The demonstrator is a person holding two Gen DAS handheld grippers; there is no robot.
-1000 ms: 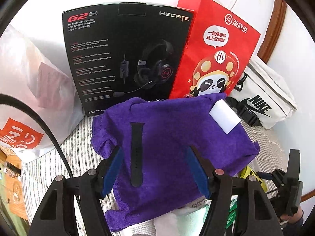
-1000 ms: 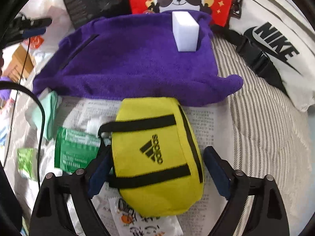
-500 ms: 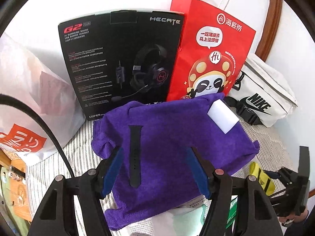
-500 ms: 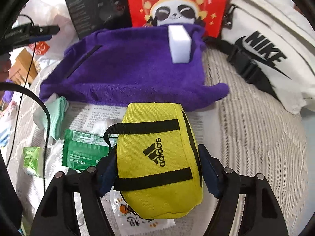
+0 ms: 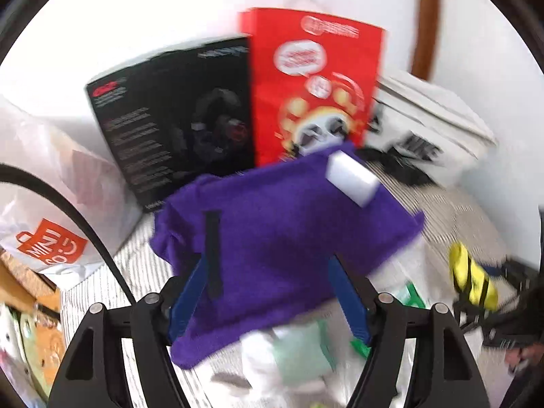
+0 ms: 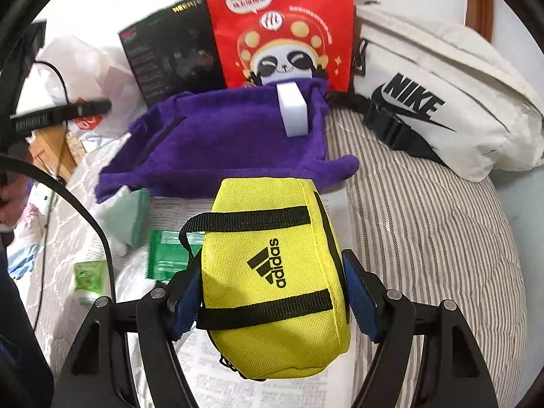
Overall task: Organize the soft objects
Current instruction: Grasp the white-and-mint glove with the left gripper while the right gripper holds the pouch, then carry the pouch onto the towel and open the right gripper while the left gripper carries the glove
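My right gripper (image 6: 272, 265) is shut on a yellow Adidas pouch (image 6: 272, 272), its blue pads pressing both sides, and holds it above the newspaper. The same pouch (image 5: 471, 282) shows at the right edge of the left wrist view. Beyond it lies a purple towel (image 6: 221, 142) with a white foam block (image 6: 292, 112) and a black strap (image 6: 163, 136) on it. My left gripper (image 5: 268, 261) hovers over the purple towel (image 5: 289, 224), jaws opening, nothing pressed between them; the strap (image 5: 212, 251) lies by its left finger.
A red paper bag (image 6: 282, 23) and a black headset box (image 5: 170, 115) stand against the wall. A white Nike bag (image 6: 442, 95) rests on striped bedding (image 6: 425, 238). Green packets (image 6: 166, 255) and a mint cloth (image 6: 129, 214) lie on newspaper. A white plastic bag (image 5: 44, 204) sits left.
My right gripper closed on the yellow pouch and raised it off the newspaper. My left gripper drew back from the towel, and its jaws stand a little wider.
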